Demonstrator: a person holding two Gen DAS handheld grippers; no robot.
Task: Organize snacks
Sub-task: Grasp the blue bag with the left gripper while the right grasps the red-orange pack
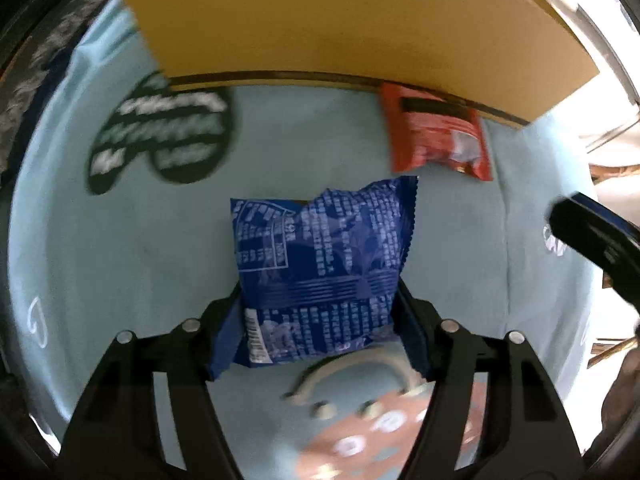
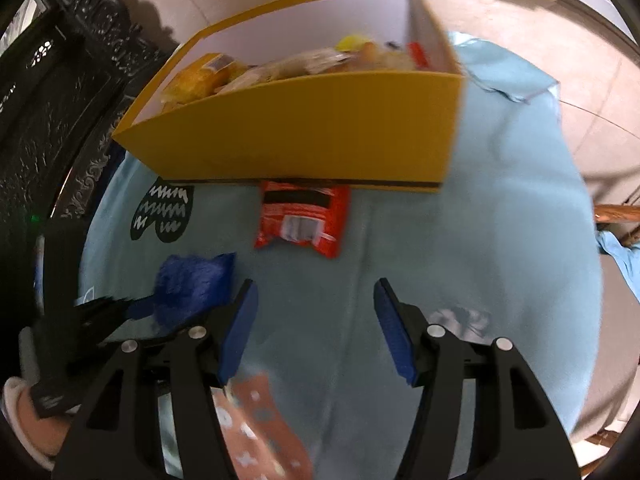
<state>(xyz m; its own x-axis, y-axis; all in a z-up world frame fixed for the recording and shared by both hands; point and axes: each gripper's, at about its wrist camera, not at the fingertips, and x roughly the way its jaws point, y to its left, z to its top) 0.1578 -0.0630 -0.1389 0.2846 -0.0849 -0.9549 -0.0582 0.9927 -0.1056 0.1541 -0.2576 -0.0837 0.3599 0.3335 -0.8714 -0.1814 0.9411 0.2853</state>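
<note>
A blue snack packet with white print lies on the light blue cloth. My left gripper is shut on the packet's near end, with a pad against each side. A red snack packet lies further off against the yellow box. In the right wrist view my right gripper hangs open over bare cloth with nothing between its blue pads. The red packet is straight ahead of it. The blue packet and left gripper are at its left.
The yellow box stands open at the cloth's far side and holds several yellow and pale snack packs. Dark carved furniture runs along the left. Tiled floor lies beyond the cloth on the right. A person's hand holds the left gripper.
</note>
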